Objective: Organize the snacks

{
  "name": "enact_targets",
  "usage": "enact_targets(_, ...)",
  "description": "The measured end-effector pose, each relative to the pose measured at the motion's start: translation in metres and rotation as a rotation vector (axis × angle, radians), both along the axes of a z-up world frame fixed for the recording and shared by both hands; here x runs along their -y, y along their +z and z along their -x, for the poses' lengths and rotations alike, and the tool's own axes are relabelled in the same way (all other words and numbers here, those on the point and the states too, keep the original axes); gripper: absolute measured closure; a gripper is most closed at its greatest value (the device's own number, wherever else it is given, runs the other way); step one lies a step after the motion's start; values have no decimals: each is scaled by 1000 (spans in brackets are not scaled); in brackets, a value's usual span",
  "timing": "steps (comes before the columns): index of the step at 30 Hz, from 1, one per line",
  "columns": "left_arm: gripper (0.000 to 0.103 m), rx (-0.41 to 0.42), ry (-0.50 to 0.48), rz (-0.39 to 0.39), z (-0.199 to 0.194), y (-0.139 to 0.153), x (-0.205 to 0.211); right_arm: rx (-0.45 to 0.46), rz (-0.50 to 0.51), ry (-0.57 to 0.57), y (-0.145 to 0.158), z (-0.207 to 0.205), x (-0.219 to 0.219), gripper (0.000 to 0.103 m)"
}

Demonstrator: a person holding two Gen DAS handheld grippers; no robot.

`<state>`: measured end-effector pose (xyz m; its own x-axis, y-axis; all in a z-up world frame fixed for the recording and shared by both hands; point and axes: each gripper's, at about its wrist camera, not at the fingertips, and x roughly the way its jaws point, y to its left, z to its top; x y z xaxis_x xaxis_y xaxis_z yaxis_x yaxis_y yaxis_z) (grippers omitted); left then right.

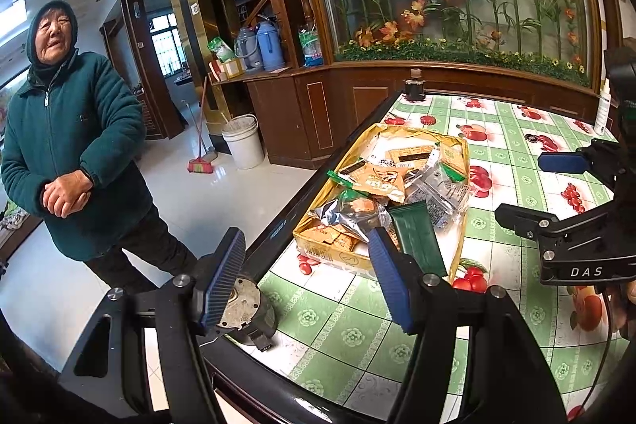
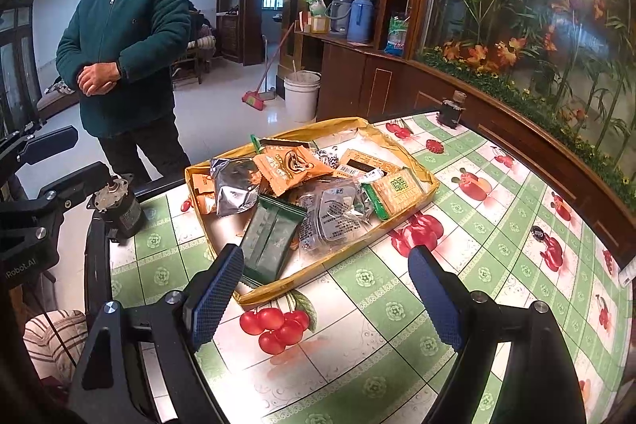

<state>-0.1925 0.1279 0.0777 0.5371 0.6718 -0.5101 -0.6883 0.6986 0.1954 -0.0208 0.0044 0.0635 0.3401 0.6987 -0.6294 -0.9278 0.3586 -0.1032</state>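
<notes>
While snacks (image 2: 302, 193) fill tray (image 2: 413, 150), right tool (image 2: 326, 289) gapes just beside.

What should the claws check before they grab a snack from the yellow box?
1. Left claw open with nothing in it: ok.
2. Right claw open with nothing in it: ok.
3. Snacks still in the yellow box: ok, a loose pile fills it.
4. Dark green packet easy to reach: ok, it lies on top at the near end, close to both claws.
5. Packet free of the others: cannot tell, its far end meets the clear wrapper and silver bag.
6. Room beside the box to set snacks down: ok, the cherry tablecloth is bare there.
</notes>
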Motion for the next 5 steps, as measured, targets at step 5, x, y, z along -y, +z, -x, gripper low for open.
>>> enact_targets(5, 39, 13, -9, -25, -1, 2, 3, -4, -2, 0, 0, 0, 1, 17)
